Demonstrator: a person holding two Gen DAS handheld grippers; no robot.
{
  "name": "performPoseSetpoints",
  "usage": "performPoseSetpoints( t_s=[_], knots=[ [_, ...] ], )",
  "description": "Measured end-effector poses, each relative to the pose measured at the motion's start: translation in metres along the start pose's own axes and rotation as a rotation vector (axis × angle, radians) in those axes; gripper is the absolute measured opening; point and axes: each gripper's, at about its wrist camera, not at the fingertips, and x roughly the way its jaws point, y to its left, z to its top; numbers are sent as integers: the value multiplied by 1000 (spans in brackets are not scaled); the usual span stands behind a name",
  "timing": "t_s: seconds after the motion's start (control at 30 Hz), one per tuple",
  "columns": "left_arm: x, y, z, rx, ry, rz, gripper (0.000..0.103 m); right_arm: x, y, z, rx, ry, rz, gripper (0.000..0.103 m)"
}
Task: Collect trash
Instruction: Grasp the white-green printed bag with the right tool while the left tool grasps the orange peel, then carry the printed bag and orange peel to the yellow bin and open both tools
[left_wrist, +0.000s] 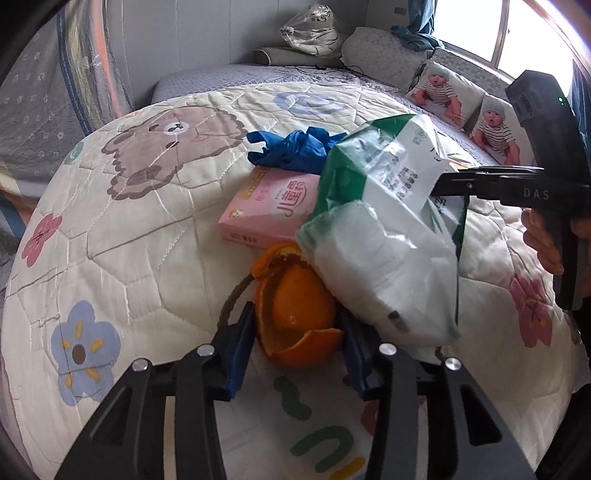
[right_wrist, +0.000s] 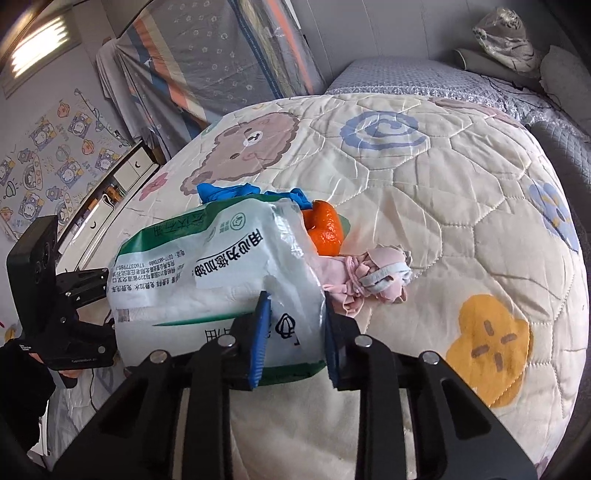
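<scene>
A white and green plastic bag (left_wrist: 384, 236) hangs over the quilt, held at its edge by my right gripper (left_wrist: 439, 184); it also shows in the right wrist view (right_wrist: 221, 273), where the right gripper (right_wrist: 295, 332) is shut on it. My left gripper (left_wrist: 295, 332) is closed around orange peel (left_wrist: 299, 314) resting on the quilt, its fingers (left_wrist: 240, 347) touching both sides. The peel shows in the right wrist view (right_wrist: 325, 229) behind the bag. A blue glove (left_wrist: 291, 149) and a pink box (left_wrist: 269, 206) lie beyond the peel.
A cartoon quilt (left_wrist: 147, 240) covers the bed. A crumpled pink cloth with a grey band (right_wrist: 369, 277) lies right of the bag. Pillows (left_wrist: 373, 55) and a clear plastic bag (left_wrist: 314, 27) sit at the head of the bed. A white cabinet (right_wrist: 122, 177) stands left of the bed.
</scene>
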Motion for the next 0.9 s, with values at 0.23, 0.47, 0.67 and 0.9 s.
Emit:
performPoseSetpoints(
  t_s=[0.23,0.47,0.67,0.9],
  knots=[
    [-6,2,1,-10,-7,-1,32,-23,2,2,-4,-85,11,12],
    [-26,9,-3,-53,-36,11,30,-64,-2,7,-9,-180,-32,11],
    [-45,17,-10,-103,-72,21,30,-94,-12,3,3,-237,-92,10],
    [-68,19,-19,-140,-112,44,30,-128,-18,-7,1,-290,-143,10]
  ],
)
